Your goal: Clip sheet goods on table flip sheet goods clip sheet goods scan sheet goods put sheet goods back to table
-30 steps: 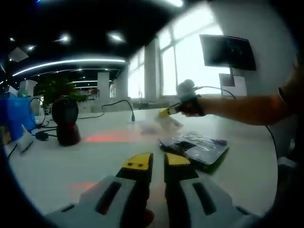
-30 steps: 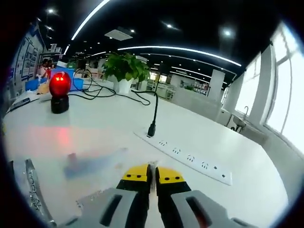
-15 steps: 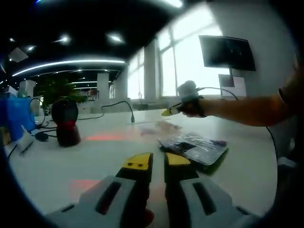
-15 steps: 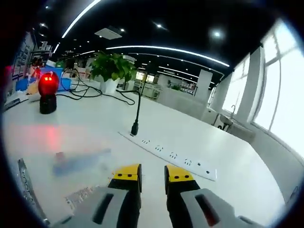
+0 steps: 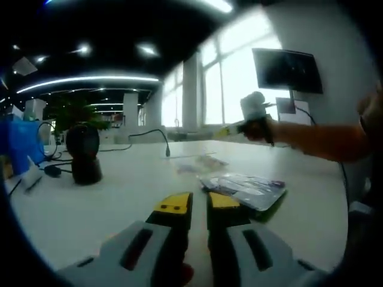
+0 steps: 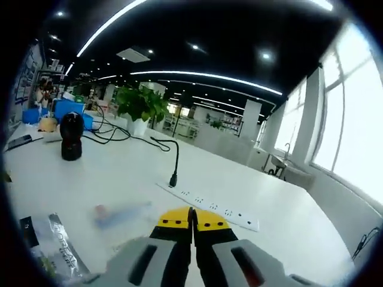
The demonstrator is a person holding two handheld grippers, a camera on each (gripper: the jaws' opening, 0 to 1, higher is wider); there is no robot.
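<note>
**Sheet goods down on the table, both grippers free**

In the left gripper view the left gripper [image 5: 199, 202] hovers low over the white table [image 5: 90, 209], jaws almost together with a thin gap and nothing between them. The stack of packaged sheet goods [image 5: 245, 188] lies flat just beyond its tips, toward 1 o'clock. A paler single sheet [image 5: 200, 164] lies farther off near 12. The right gripper [image 5: 230, 130], held by a forearm, hangs above at 2 o'clock. In the right gripper view the right gripper [image 6: 191, 217] has its jaws pressed together, empty. A packet [image 6: 54, 248] sits at 8 o'clock and the barcode scanner [image 6: 71, 136] at 10. For the next clip, open the jaws first, come in low, and bite one sheet's edge only.
</note>
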